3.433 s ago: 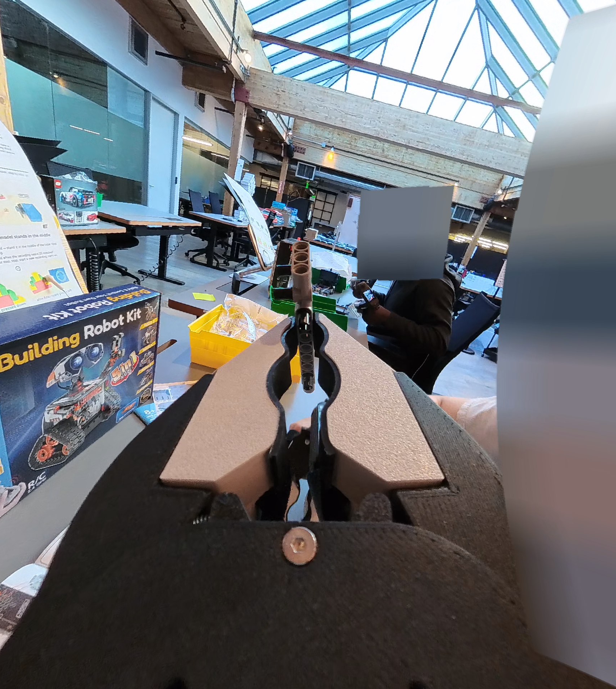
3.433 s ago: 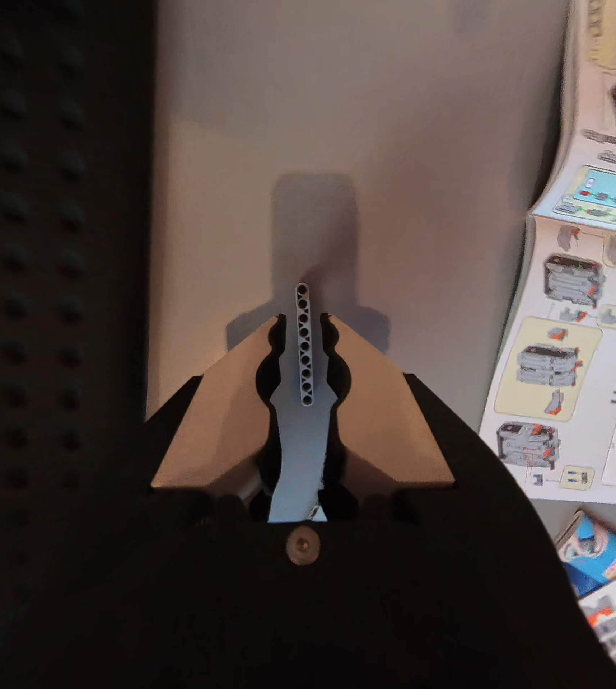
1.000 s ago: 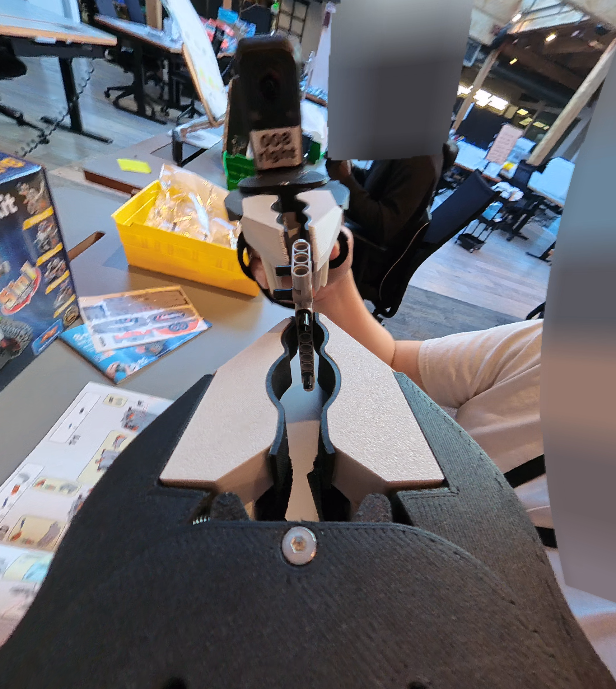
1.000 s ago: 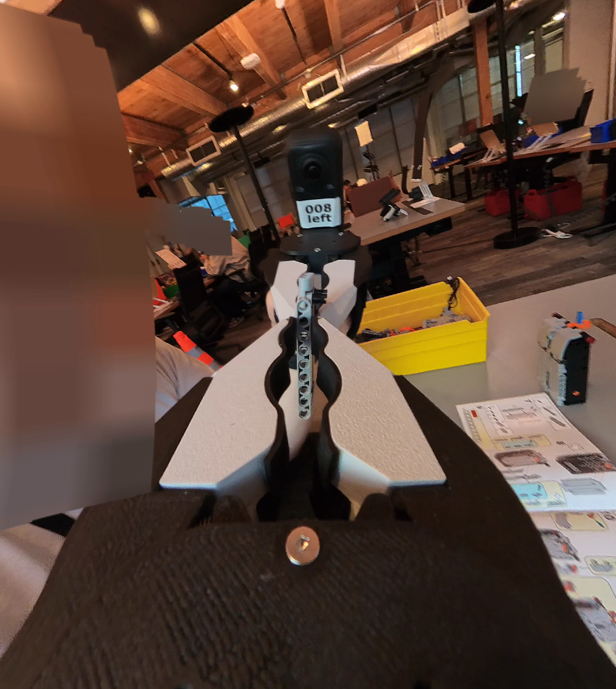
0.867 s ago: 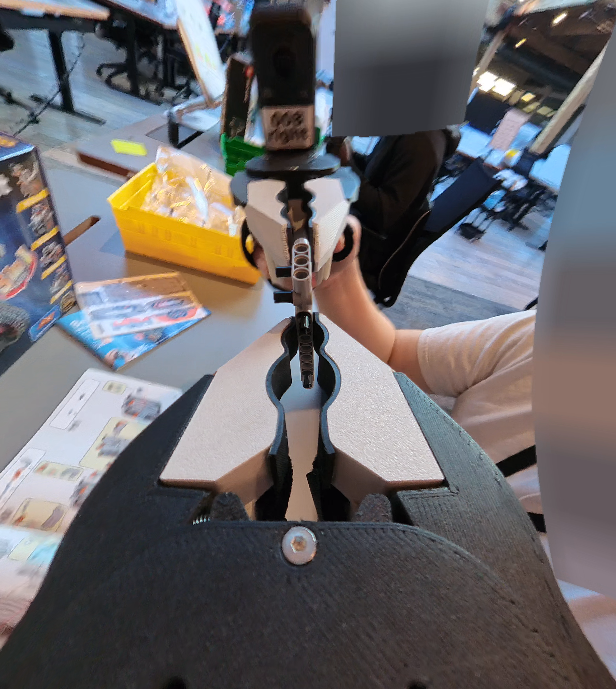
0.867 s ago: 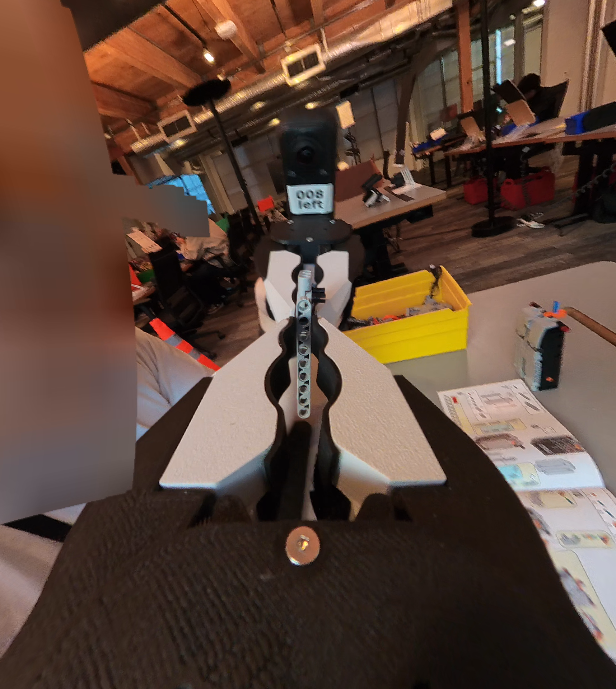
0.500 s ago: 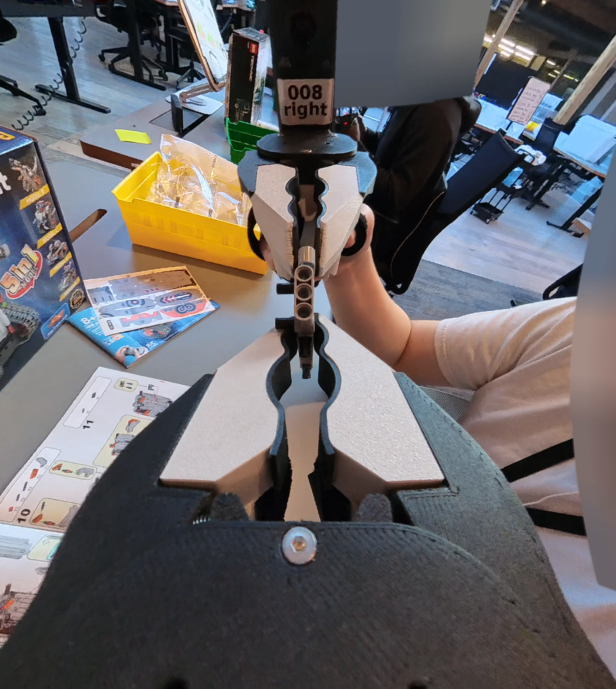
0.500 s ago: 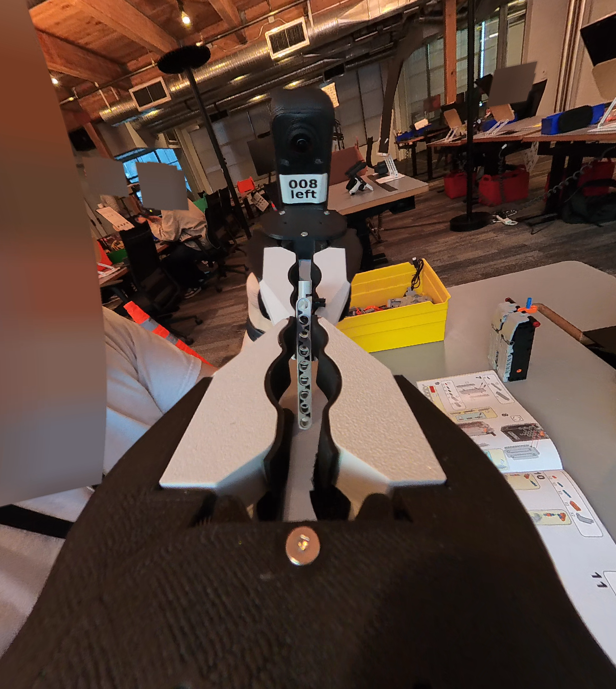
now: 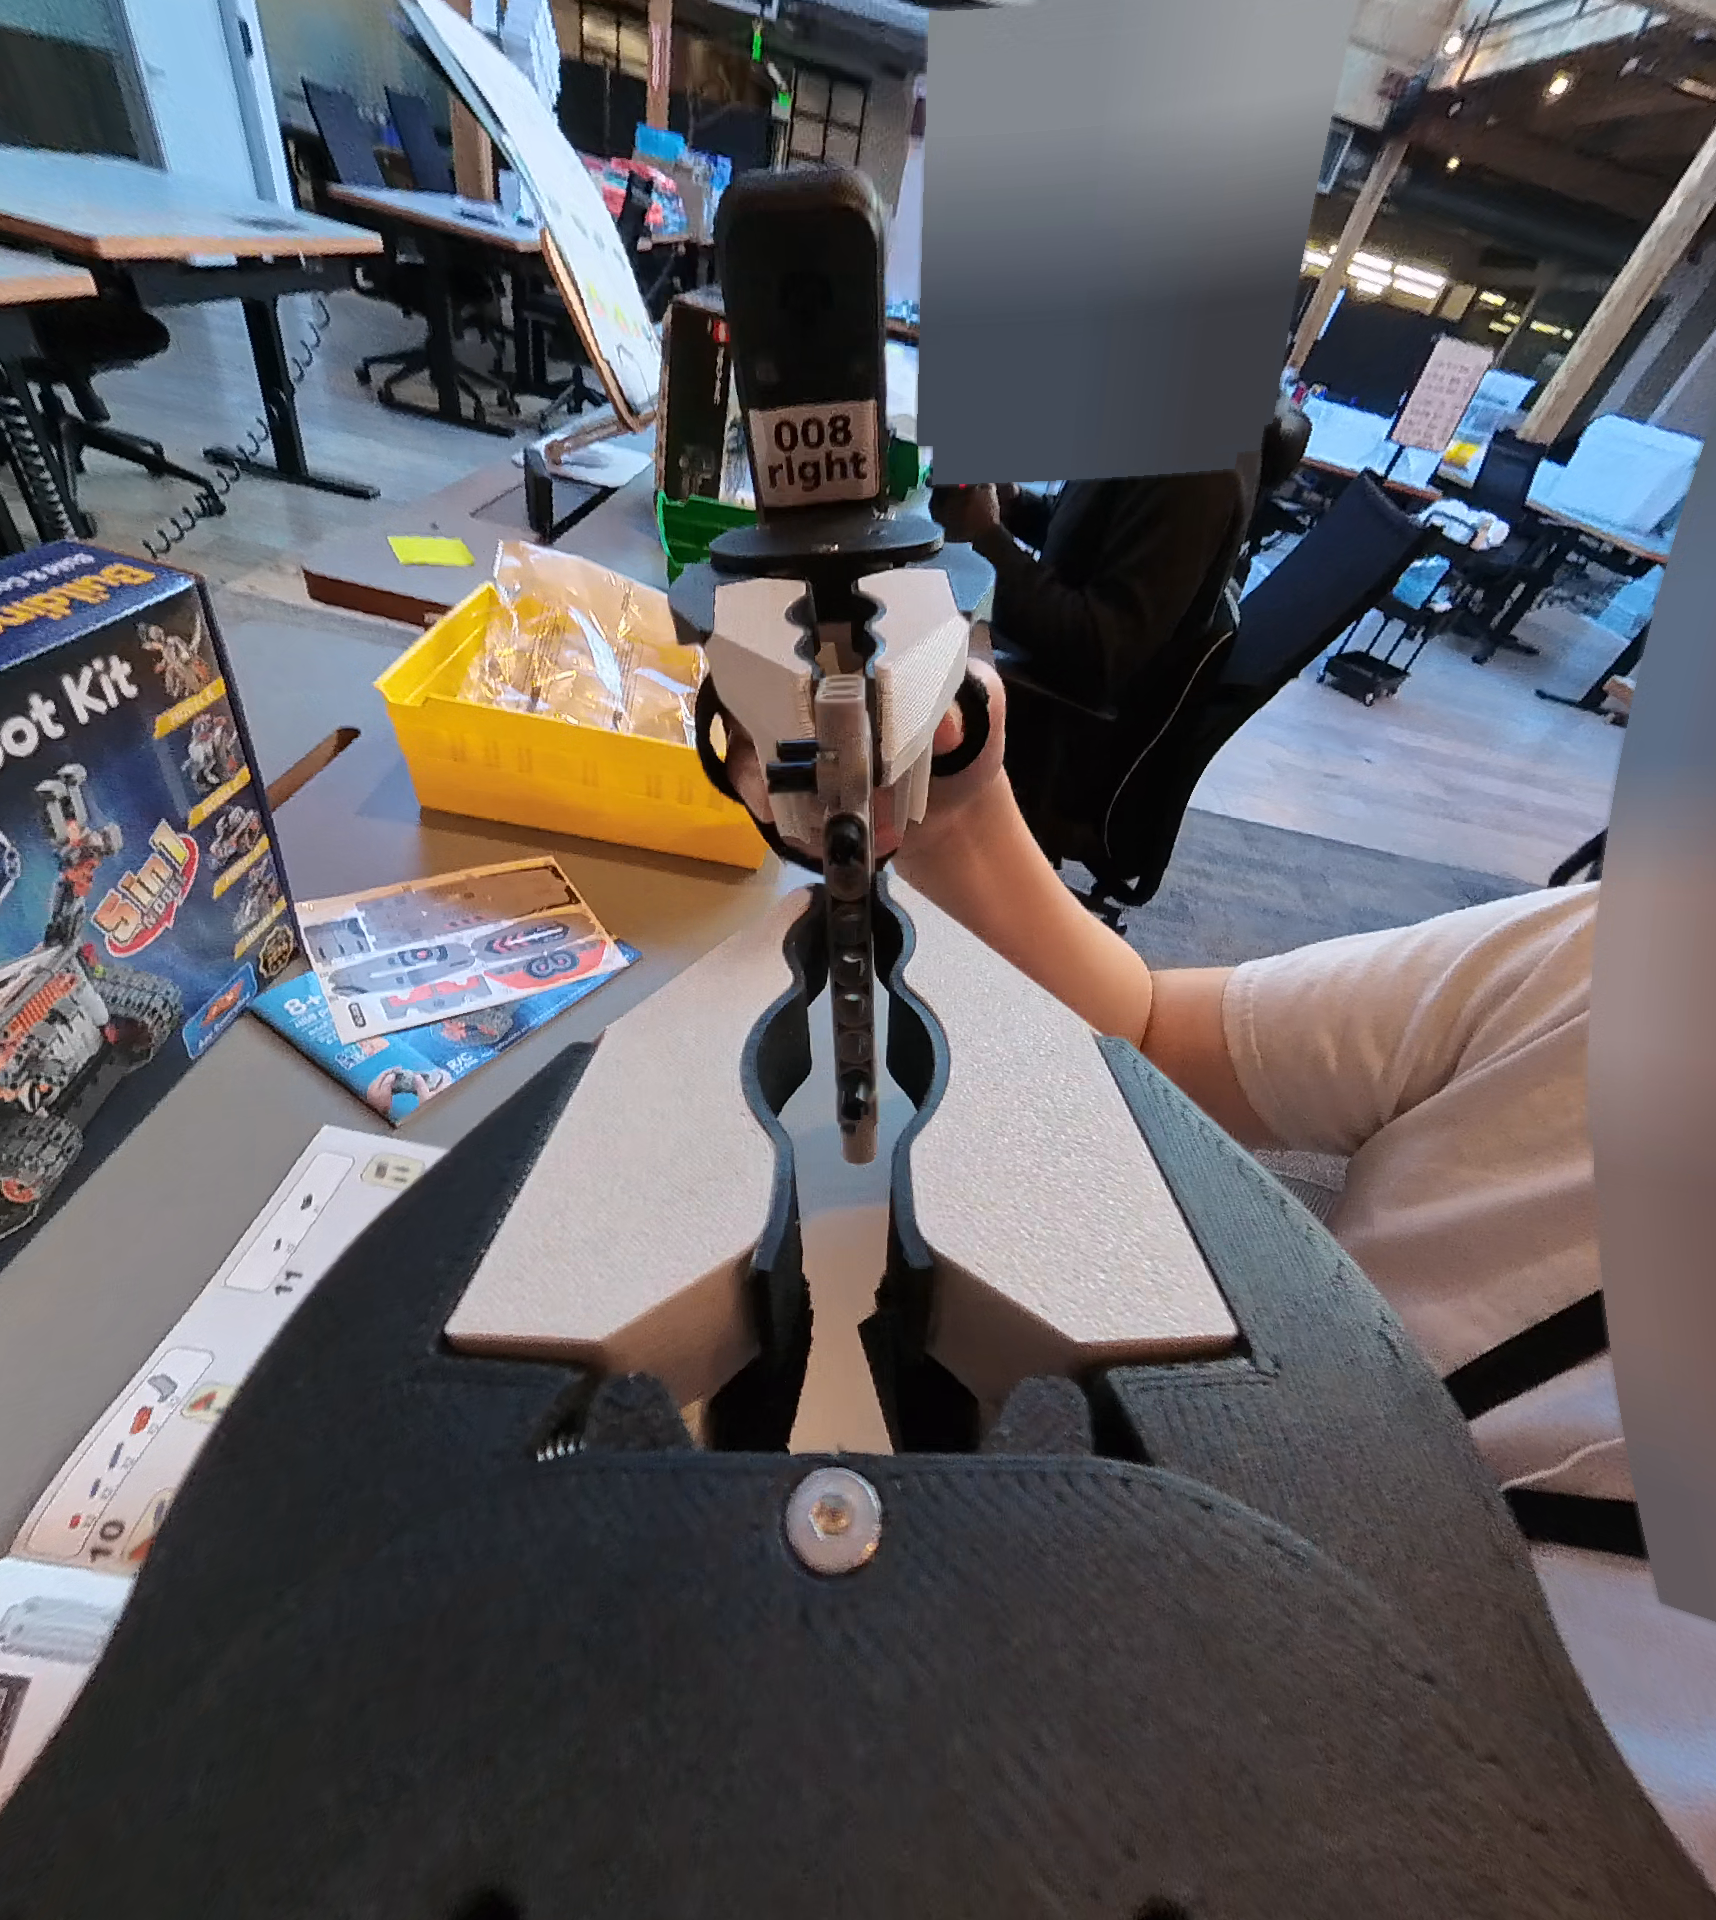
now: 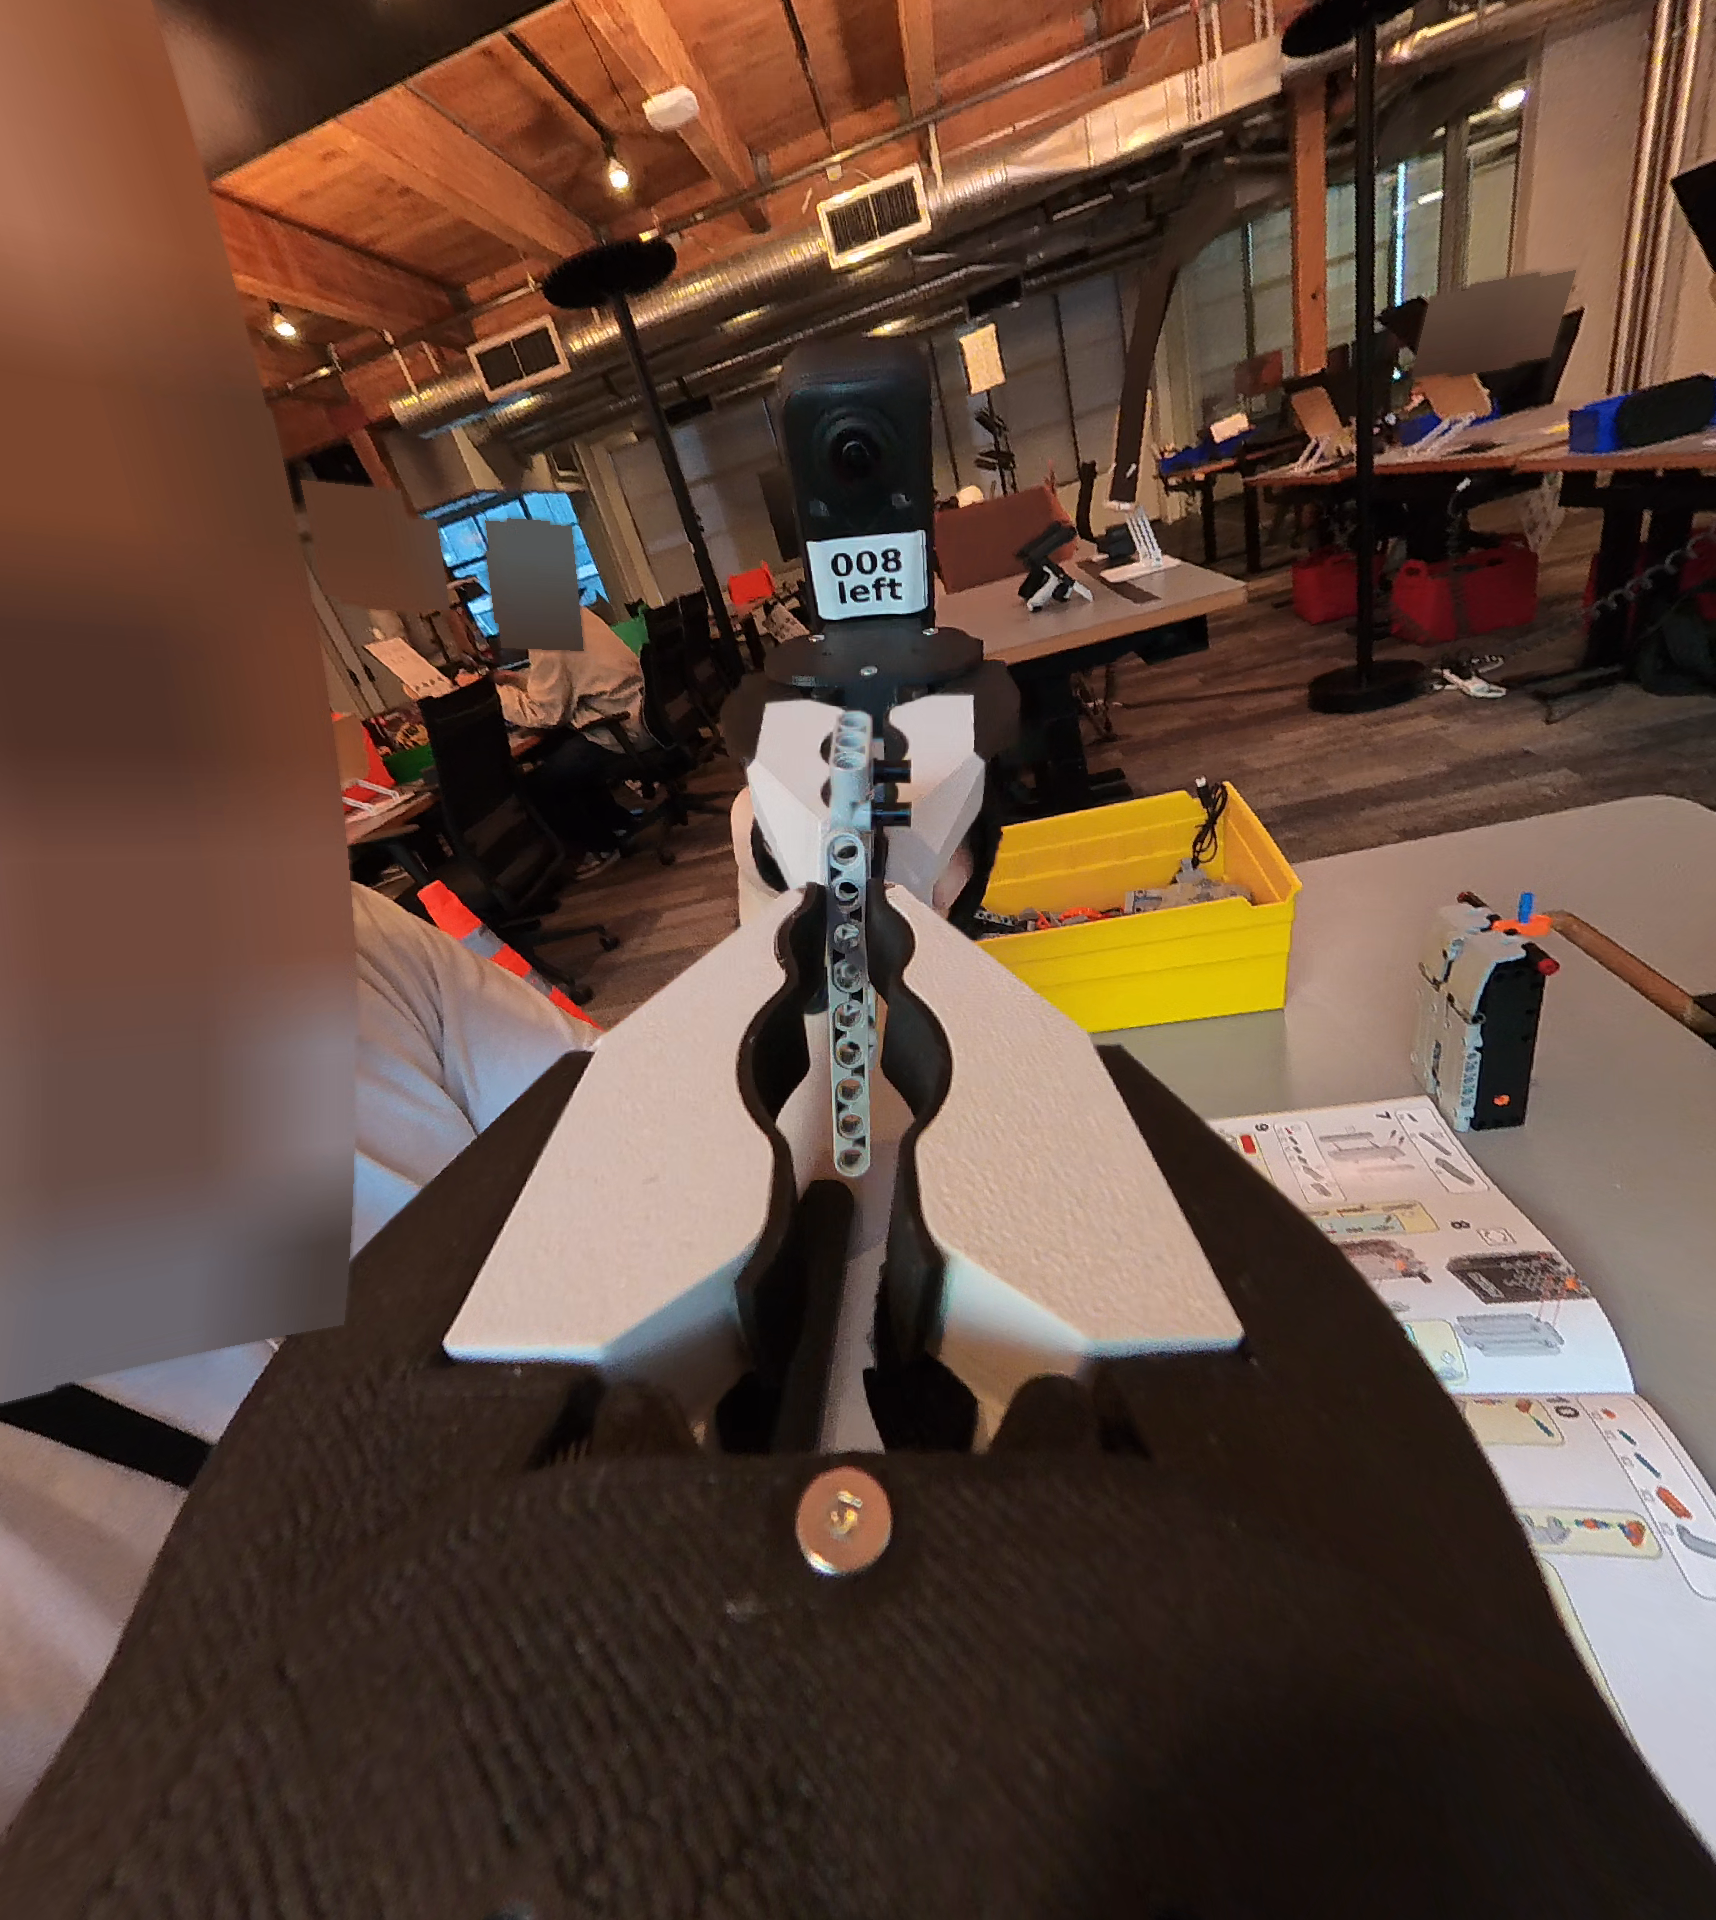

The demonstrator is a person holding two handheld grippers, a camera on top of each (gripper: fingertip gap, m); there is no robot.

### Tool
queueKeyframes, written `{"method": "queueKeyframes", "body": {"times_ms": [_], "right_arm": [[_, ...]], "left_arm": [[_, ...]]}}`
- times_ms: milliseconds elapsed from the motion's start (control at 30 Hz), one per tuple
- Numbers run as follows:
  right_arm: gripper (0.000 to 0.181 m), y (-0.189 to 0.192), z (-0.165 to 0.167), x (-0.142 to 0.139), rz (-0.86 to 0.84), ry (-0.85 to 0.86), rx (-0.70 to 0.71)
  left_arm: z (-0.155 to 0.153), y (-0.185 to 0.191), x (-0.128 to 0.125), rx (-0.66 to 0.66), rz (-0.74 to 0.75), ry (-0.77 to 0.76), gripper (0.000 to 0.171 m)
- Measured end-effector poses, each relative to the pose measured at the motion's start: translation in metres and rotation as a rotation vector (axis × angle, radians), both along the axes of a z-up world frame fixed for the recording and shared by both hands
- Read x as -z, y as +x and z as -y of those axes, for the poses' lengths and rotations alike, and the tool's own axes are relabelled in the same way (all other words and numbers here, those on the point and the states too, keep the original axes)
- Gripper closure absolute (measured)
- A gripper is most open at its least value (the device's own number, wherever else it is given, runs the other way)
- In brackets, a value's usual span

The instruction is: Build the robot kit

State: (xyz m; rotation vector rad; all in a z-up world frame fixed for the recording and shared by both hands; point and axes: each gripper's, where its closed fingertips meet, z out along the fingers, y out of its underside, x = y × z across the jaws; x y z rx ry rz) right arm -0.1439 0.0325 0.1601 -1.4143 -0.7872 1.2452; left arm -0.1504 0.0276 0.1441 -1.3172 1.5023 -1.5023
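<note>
grey tabletop (image 9: 210, 1174) runs under both of my tools, with open office floor and timber beams behind. compared with half a second ago, the two held parts have closed up: their free ends now overlap and touch between the tools, where before they only approached.

1. left gripper (image 9: 852, 914): clenched on a dark perforated beam (image 9: 854, 997), a thin flat strip with a row of round holes. the fingers (image 9: 667, 1143) are matte, grainy beige wedges in a ribbed black printed frame.
2. right gripper (image 10: 849, 925): clenched on a light grey perforated beam (image 10: 849, 1039), same slim holed shape, smooth plastic, carrying short black pins (image 10: 893, 790) near its far end.
3. beside me: a glossy printed kit box (image 9: 54, 883), a yellow plastic bin (image 9: 563, 758) holding crinkled clear bags, a second yellow bin (image 10: 1145, 935) of loose parts, a blocky grey-and-black model (image 10: 1477, 1029) standing upright, and an open paper instruction booklet (image 10: 1436, 1278) lying flat.
</note>
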Motion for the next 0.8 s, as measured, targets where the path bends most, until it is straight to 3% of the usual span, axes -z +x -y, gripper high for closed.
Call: {"method": "queueKeyframes", "body": {"times_ms": [567, 800], "right_arm": [[0.175, -0.001, 0.0, -0.006, -0.049, 0.017, -0.006], [0.175, -0.002, -0.002, -0.004, -0.049, 0.026, -0.012]], "left_arm": [[-0.002, 0.001, -0.02, 0.008, 0.126, -0.069, 0.167], [-0.002, 0.002, -0.017, -0.02, 0.113, -0.001, 0.167]]}}
